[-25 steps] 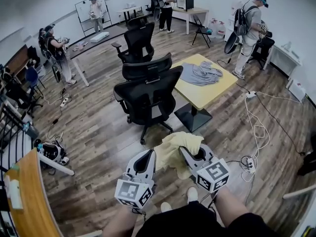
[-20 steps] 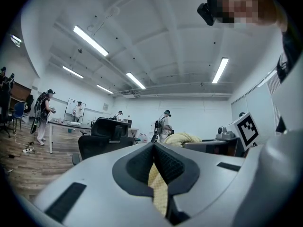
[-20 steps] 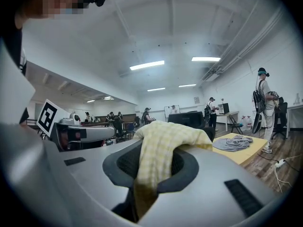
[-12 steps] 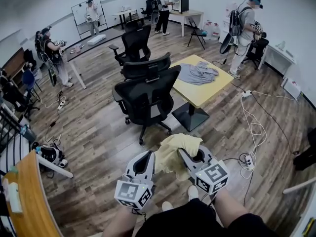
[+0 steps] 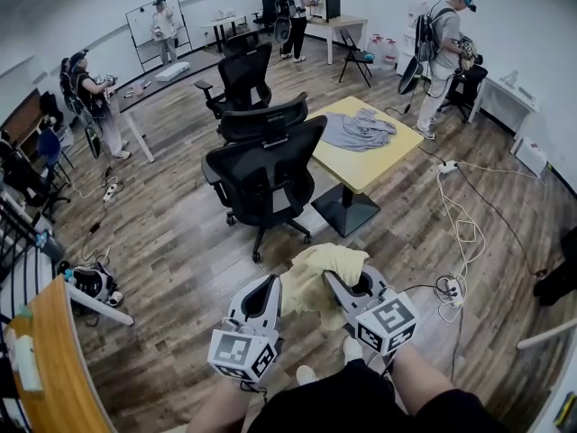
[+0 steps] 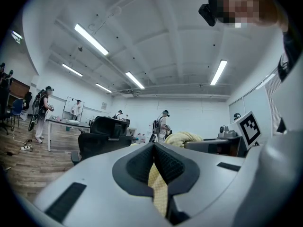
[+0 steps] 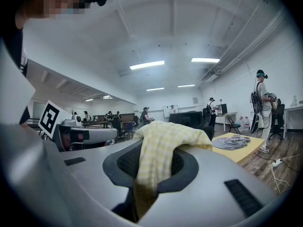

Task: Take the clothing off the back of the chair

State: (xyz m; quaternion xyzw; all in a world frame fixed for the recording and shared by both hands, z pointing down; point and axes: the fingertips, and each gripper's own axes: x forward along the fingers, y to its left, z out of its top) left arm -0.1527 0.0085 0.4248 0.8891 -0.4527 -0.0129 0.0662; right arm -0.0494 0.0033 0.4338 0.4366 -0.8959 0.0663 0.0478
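A pale yellow checked garment (image 5: 317, 276) hangs bunched between my two grippers, low in the head view. My left gripper (image 5: 272, 287) is shut on one edge of it; the cloth (image 6: 158, 189) shows pinched between its jaws. My right gripper (image 5: 334, 280) is shut on the other part, and the fabric (image 7: 158, 148) drapes over its jaws. The black office chair (image 5: 267, 177) stands ahead of me, its back bare, apart from both grippers.
A yellow table (image 5: 370, 150) with a grey garment (image 5: 357, 129) on it stands right of the chair. More black chairs (image 5: 245, 75) stand behind. Cables and a power strip (image 5: 448, 287) lie on the wood floor at right. Several people stand around the room's edges.
Both grippers with the yellow garment have drawn slightly back from the chair; the grip on the cloth is the same.
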